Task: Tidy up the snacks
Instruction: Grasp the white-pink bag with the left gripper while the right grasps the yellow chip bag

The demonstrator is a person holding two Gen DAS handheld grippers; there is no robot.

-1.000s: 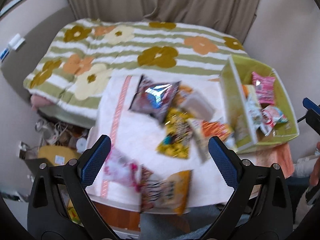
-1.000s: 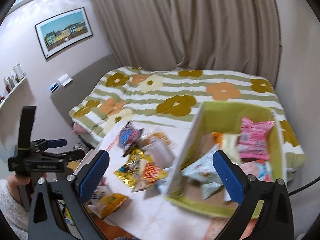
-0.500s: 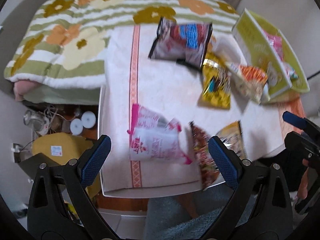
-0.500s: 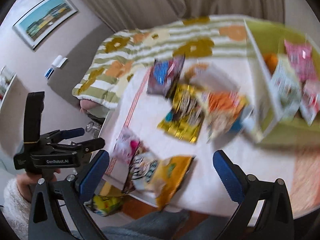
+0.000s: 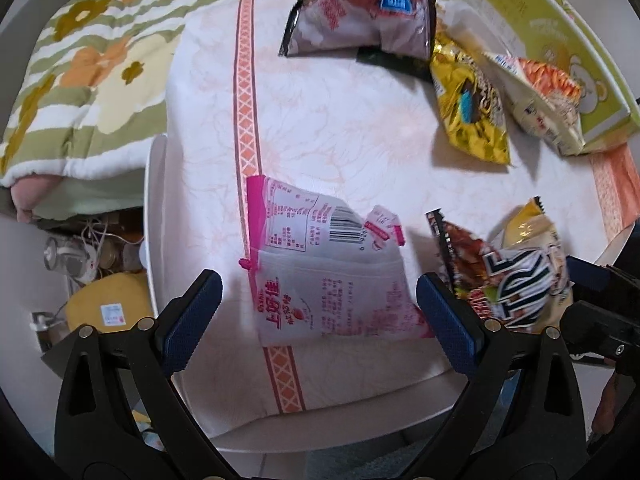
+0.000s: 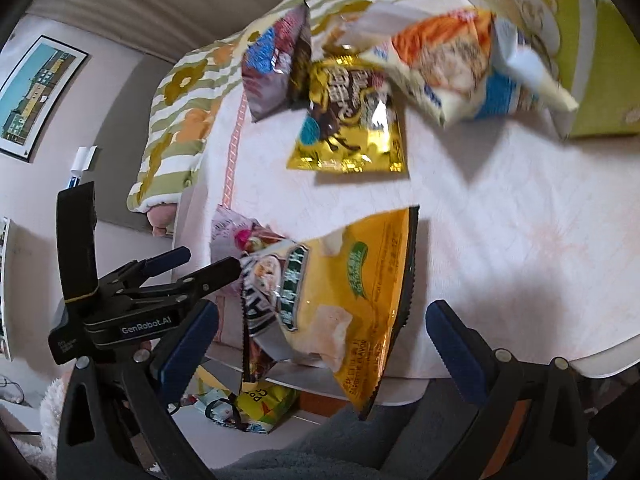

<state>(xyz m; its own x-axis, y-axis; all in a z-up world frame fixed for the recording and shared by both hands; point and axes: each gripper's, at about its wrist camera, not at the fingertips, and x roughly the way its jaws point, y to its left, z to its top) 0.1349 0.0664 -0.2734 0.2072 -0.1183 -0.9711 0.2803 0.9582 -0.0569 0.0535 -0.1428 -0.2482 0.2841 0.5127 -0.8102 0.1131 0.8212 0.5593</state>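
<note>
My left gripper [image 5: 318,312] is open and hovers just over a pink-and-white snack bag [image 5: 320,276] at the table's front edge. My right gripper [image 6: 320,332] is open right above a yellow snack bag [image 6: 344,280] that overlaps a brown-and-black bag [image 5: 492,276]. Further back lie a dark bag with blue lettering [image 5: 360,8], a gold bag [image 5: 468,108] and an orange-and-white bag [image 5: 540,96]. The green box [image 5: 560,40] stands at the back right. The left gripper also shows in the right wrist view [image 6: 192,264].
A white cloth with an orange border [image 5: 248,120] covers the table. A flowered striped bedspread [image 5: 80,72] lies behind and to the left. Clutter and cables [image 5: 88,248] sit on the floor at the left. A snack bag [image 6: 260,404] lies on the floor under the table edge.
Both grippers have dropped down and closer to the table's front edge. The left one now hangs over the pink bag, the right one over the yellow bag. Both stay open.
</note>
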